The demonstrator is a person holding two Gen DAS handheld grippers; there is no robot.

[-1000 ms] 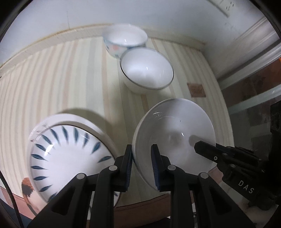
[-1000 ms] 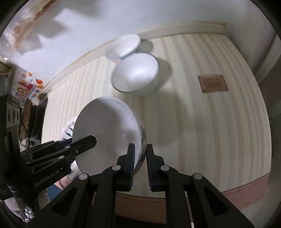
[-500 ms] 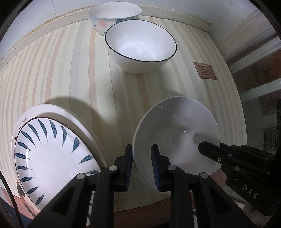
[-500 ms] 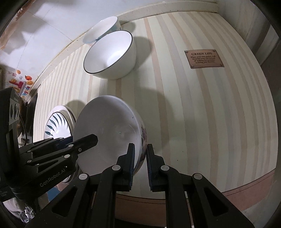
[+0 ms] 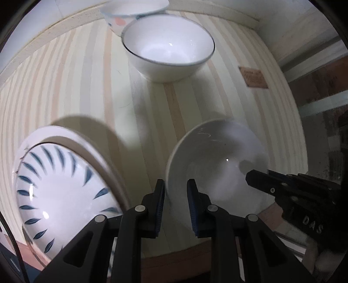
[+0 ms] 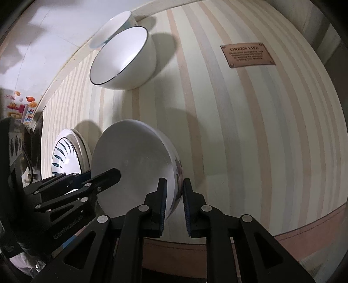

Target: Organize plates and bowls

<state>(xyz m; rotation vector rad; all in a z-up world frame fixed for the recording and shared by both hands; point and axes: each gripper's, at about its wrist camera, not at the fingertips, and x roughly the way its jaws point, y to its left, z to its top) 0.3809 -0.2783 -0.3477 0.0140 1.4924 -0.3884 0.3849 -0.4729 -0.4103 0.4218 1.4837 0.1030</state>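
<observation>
Glossy round white bowl [image 5: 217, 165], rim pinched on both sides by ribbed-padded left hand-held gripper [image 5: 175, 191] and right hand-held gripper [image 6: 174, 191].

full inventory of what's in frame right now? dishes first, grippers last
held bowl: 1, white with a floral print outside, near the front edge of the table, rim gripped on both sides
black-rimmed bowl: 1, white, further back on the table
patterned bowl: 1, white with pink and blue marks, behind the black-rimmed bowl, by the wall
leaf plate: 1, white with blue leaves, on a plain white plate, front left
plaque: 1, brown, on the tabletop
table: 1, pale striped
left gripper: black, shut on the held bowl
right gripper: black, shut on the held bowl
</observation>
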